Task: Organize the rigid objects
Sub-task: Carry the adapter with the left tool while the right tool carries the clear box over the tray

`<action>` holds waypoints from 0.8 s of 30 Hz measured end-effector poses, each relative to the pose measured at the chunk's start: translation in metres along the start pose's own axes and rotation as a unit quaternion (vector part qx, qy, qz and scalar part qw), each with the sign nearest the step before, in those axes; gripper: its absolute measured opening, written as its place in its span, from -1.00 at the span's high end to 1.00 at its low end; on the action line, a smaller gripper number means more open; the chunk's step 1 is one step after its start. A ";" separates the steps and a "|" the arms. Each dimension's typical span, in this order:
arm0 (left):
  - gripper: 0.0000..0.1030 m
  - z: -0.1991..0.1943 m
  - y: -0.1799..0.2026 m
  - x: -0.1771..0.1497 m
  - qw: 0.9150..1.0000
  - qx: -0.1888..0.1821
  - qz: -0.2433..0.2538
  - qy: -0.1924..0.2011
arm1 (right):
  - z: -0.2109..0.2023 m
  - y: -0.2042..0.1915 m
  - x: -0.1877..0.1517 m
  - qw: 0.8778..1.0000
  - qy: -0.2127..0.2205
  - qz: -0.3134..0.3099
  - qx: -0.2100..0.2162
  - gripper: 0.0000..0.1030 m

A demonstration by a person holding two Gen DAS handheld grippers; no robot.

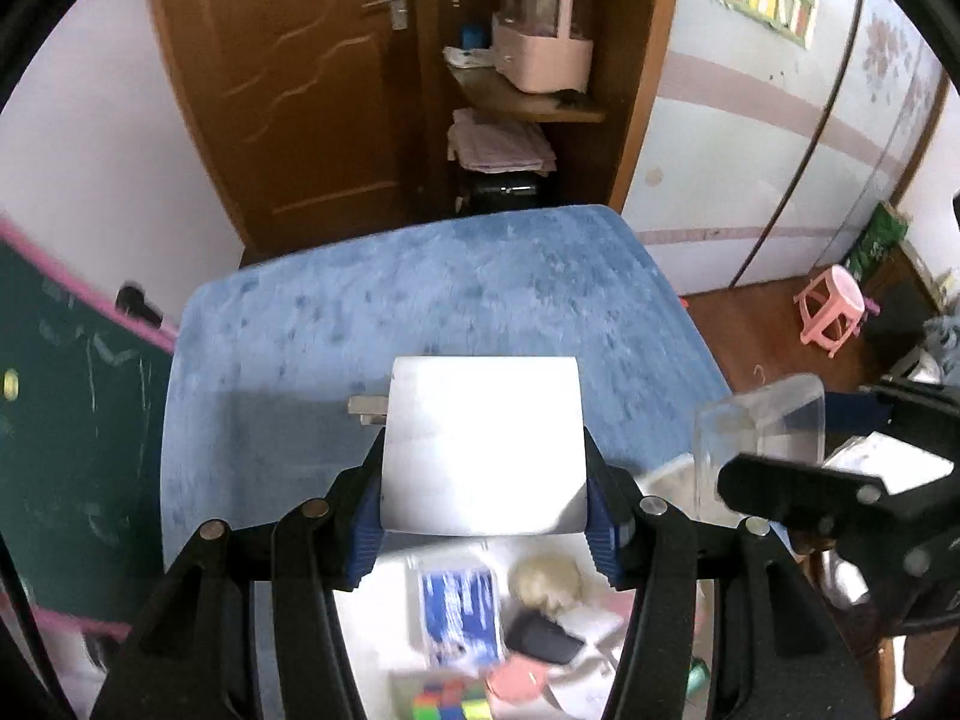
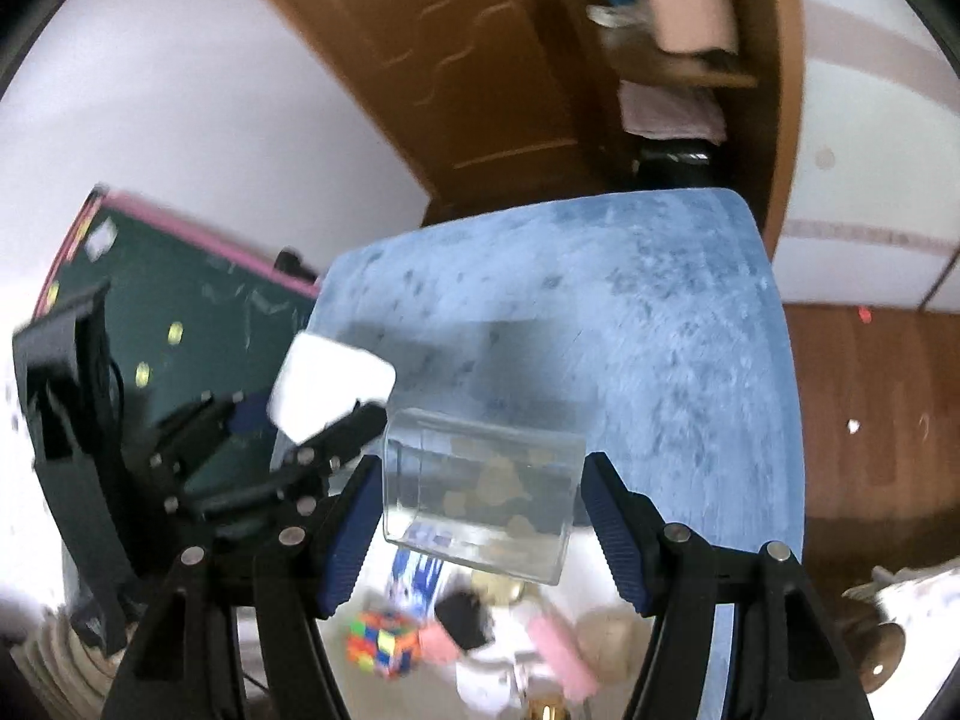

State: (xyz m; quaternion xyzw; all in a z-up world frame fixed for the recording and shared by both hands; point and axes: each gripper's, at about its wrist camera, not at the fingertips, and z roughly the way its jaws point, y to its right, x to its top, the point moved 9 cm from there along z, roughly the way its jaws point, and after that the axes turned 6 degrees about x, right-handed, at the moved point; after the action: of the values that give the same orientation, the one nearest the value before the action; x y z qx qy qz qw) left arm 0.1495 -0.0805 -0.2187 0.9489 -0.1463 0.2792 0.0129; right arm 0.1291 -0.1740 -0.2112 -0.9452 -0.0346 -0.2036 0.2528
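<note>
My left gripper (image 1: 483, 504) is shut on a white square box lid (image 1: 483, 444) and holds it above the blue fuzzy table cover (image 1: 420, 294). My right gripper (image 2: 480, 519) is shut on a clear plastic box (image 2: 480, 498), also lifted above the table. In the left wrist view the clear box (image 1: 759, 432) and the right gripper (image 1: 798, 495) are at the right. In the right wrist view the white lid (image 2: 327, 387) and the left gripper (image 2: 300, 438) are at the left. Below both grippers lie a colourful puzzle cube (image 2: 384, 642), a black item (image 2: 462, 618) and pink items (image 2: 564, 654), blurred.
A blue-and-white packet (image 1: 459, 615) and a pale round thing (image 1: 546, 585) lie on a white surface at the near edge. A brown door (image 1: 312, 78) and a shelf with a pink basket (image 1: 543, 51) stand behind the table. A green chalkboard (image 1: 72, 396) is at left, a pink stool (image 1: 831, 309) at right.
</note>
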 end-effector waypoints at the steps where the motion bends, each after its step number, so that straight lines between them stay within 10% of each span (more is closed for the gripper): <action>1: -0.14 -0.002 -0.002 -0.011 1.000 -0.001 -0.013 -0.003 | -0.001 -0.004 -0.009 1.000 -0.002 -0.007 -0.002 -0.31; 14: -0.14 0.019 0.007 -0.123 0.995 0.022 -0.052 -0.084 | 0.036 0.009 -0.137 0.994 -0.073 -0.041 -0.069 -0.31; 24: -0.14 0.030 0.017 -0.143 0.994 0.027 -0.042 -0.100 | 0.052 0.028 -0.176 0.987 -0.116 -0.046 -0.102 -0.31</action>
State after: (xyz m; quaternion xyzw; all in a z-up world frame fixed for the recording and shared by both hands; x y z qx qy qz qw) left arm 0.0458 -0.0614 -0.3216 0.9774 -0.0989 0.1862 -0.0151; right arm -0.0078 -0.1662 -0.3357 -0.9806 -0.0864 -0.1069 0.1400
